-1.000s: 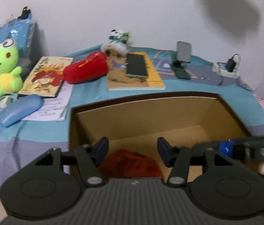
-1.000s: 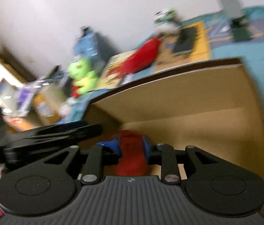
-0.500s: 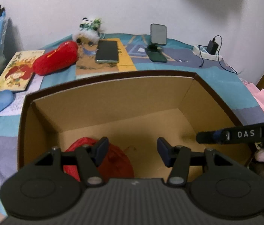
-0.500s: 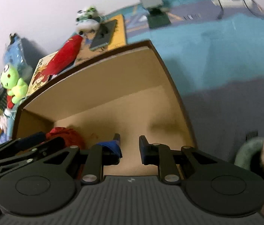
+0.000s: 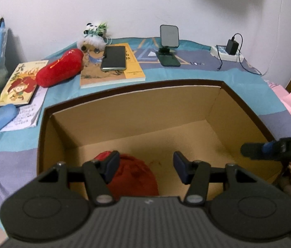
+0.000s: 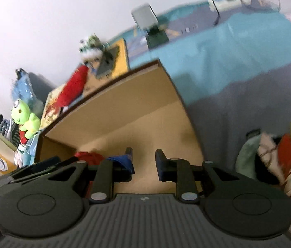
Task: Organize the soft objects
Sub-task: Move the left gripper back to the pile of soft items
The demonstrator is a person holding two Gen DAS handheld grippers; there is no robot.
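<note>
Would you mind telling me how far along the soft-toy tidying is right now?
Done: one red soft item lies in the cardboard box. In hand: nothing; the left hand-held gripper and right hand-held gripper are open and empty. Left: the red plush, green frog plush and panda plush remain outside.

A: What lies ahead of the left tongs?

B: The open cardboard box, its floor bare ahead and to the right. A red cloth bundle fills the near-left corner, just past the left finger.

A: Anything crossing on the right?

B: The right tongs reach in over the box's right rim, jaws apart with nothing between them, having just opened a little.

A: And beyond the far wall?

B: Crowded: a red plush, a book with a phone on it, a phone stand. Bare blue cover lies right of the box; a heap of clothes blocks the near right.
</note>
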